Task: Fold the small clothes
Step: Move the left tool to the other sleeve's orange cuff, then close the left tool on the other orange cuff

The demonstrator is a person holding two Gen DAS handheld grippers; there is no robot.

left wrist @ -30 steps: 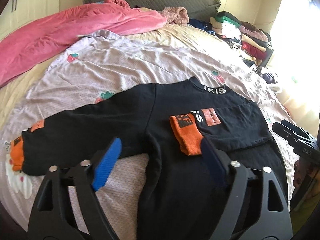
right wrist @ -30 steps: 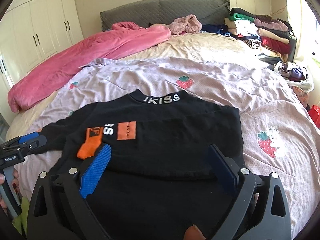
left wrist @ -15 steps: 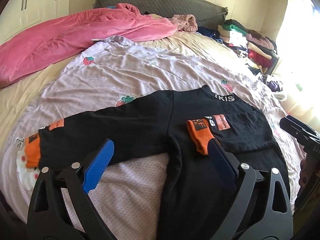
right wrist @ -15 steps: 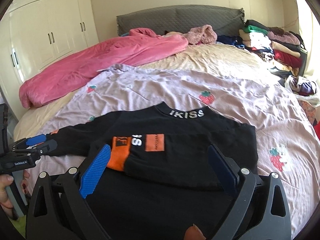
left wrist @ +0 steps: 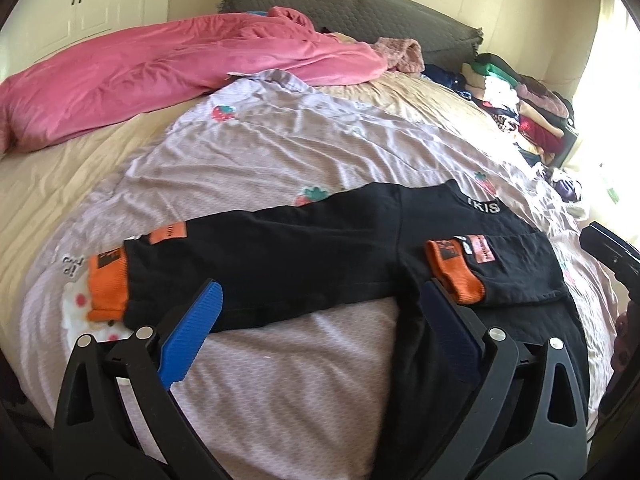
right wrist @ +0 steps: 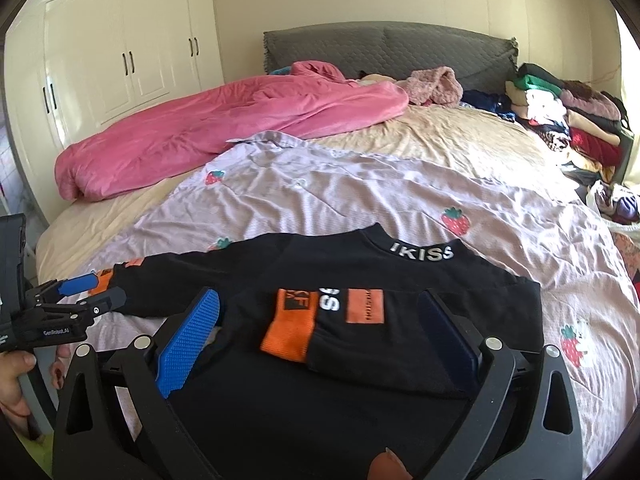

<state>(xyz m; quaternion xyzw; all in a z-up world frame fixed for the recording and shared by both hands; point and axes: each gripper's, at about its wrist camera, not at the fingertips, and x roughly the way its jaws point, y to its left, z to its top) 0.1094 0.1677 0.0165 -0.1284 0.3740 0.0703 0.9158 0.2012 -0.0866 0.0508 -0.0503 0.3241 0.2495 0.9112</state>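
The black top (left wrist: 360, 256) lies flat on the bed (left wrist: 280, 152), near edge. Left gripper (left wrist: 320, 320), just opening, and right gripper (right wrist: 320, 320) hang released, empty. A shallow pinch on the outstretched left sleeve (left wrist: 224, 268) could drag and undo the folded sleeve (right wrist: 360, 328).

**Black and orange on a lilac strawberry spread**

The sweatshirt (right wrist: 400, 276) was black, with orange cuffs (right wrist: 289, 336), orange patches and white letters at its collar. Under it lay a pale lilac quilt (right wrist: 360, 196) printed with red strawberries and a small white bear near the bed's right edge. The sheet (right wrist: 448, 132) was beige, the blanket (right wrist: 224, 128) at the far left corner pink, the headboard (right wrist: 384, 48) grey. Each gripper's pads (left wrist: 192, 336) were blue on black frames.
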